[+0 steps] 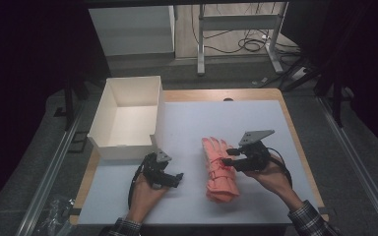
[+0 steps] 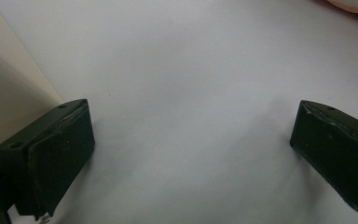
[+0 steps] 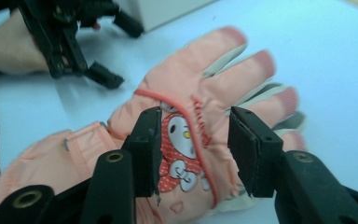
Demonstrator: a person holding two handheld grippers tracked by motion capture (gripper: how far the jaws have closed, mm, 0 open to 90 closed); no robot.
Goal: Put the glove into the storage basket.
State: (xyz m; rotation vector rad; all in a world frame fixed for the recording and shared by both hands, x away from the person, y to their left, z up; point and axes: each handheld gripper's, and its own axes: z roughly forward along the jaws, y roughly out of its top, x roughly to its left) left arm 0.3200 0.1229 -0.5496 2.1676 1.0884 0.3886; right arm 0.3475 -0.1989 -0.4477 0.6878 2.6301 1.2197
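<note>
A pink glove with a cartoon patch lies flat on the white mat, fingers pointing away from the person. My right gripper hovers over its back, open, with one jaw on each side of the patch and a raised red seam of the glove between them. In the right gripper view the gripper is almost touching the fabric. My left gripper stands open over bare mat, left of the glove; its jaws are spread wide with nothing between them. The left gripper also appears at the top left of the right gripper view.
An open white cardboard box stands at the mat's back left, just beyond the left gripper; its wall is close beside the left jaw. The wooden table edge frames the mat. A desk frame and cables are on the floor behind.
</note>
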